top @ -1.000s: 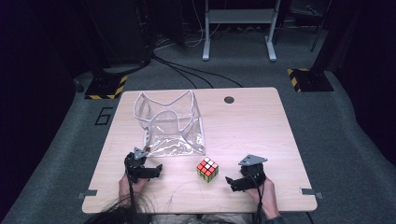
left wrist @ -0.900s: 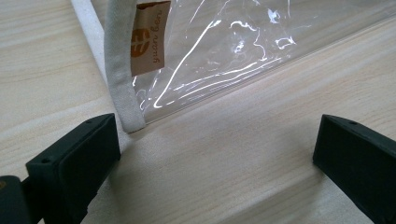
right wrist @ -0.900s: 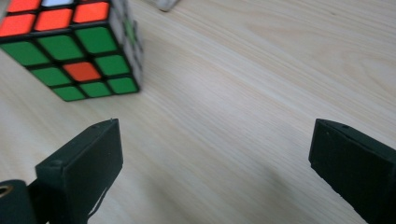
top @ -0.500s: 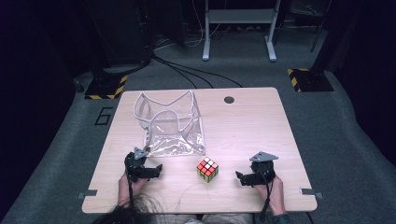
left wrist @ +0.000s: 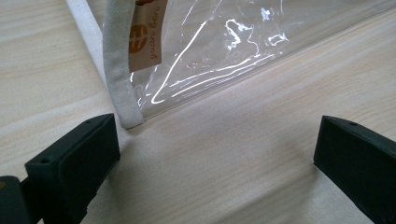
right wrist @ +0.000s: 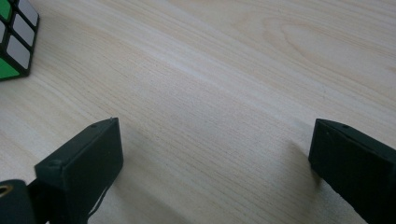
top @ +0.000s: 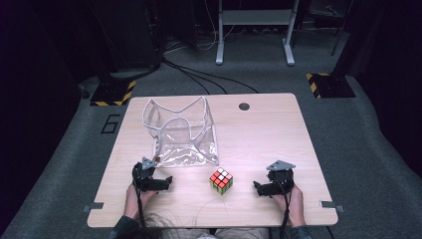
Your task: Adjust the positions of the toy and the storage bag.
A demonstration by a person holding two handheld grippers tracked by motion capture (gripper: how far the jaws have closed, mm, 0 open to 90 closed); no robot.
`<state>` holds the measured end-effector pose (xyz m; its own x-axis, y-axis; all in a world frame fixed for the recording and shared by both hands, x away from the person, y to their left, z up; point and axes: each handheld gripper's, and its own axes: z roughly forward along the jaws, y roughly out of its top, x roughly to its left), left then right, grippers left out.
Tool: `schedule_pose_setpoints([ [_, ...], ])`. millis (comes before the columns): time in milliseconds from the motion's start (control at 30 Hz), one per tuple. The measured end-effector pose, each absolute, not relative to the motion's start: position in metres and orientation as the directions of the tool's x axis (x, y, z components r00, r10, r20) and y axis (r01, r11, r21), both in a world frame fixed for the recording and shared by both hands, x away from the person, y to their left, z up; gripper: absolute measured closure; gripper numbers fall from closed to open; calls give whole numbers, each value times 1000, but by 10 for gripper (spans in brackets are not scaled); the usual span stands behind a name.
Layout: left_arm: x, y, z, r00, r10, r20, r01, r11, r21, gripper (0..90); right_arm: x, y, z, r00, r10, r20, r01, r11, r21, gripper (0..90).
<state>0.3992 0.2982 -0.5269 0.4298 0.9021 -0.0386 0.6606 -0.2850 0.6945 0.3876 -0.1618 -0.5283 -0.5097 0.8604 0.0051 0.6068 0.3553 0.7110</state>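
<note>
A light wooden desk (top: 268,134) with rounded corners stands on grey carpet, and the person sits at its near edge with a black two-jaw gripper in each hand. The left gripper (top: 166,181) rests low on the desk near the front left, its jaws spread wide with nothing between them. In the left gripper view those jaws frame bare wood, and just beyond the left jaw lies the near corner of a clear plastic pouch with white fabric edging (left wrist: 210,51); the edging's corner comes down close beside that jaw, but I cannot tell whether they touch. A small tan label with orange print (left wrist: 147,39) sits on the pouch by the edging.

From the high view the pouch (top: 181,134) stands open toward the back left of the desk, its flat lower flap spread toward the person.

A multicoloured puzzle cube with red, white and orange squares (top: 221,180) sits on the desk between the two grippers, just in front of the pouch's near right corner and apart from it. The right gripper (top: 257,188) lies near the front right, jaws also wide apart and holding nothing, pointing toward the cube. In the right gripper view the cube (right wrist: 16,32) shows at the upper left corner, well clear of the jaws.
</note>
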Motion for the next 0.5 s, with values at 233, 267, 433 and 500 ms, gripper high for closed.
schedule_pose_setpoints([
  [233, 398, 306, -511, 434, 899, -63, 664, -272, 696, 2, 388, -164, -525, -510, 859, 34, 609, 333, 720, 26],
  [267, 398, 307, -509, 440, 896, -65, 661, -274, 698, 2, 389, -164, -524, -513, 858, 29, 604, 337, 722, 26],
  [433, 402, 312, -497, 436, 895, -100, 660, -242, 711, 2, 390, -163, -519, -515, 857, 23, 602, 342, 722, 33],
  [500, 403, 314, -492, 439, 892, -107, 657, -238, 716, 2, 391, -163, -520, -516, 857, 19, 598, 344, 724, 34],
])
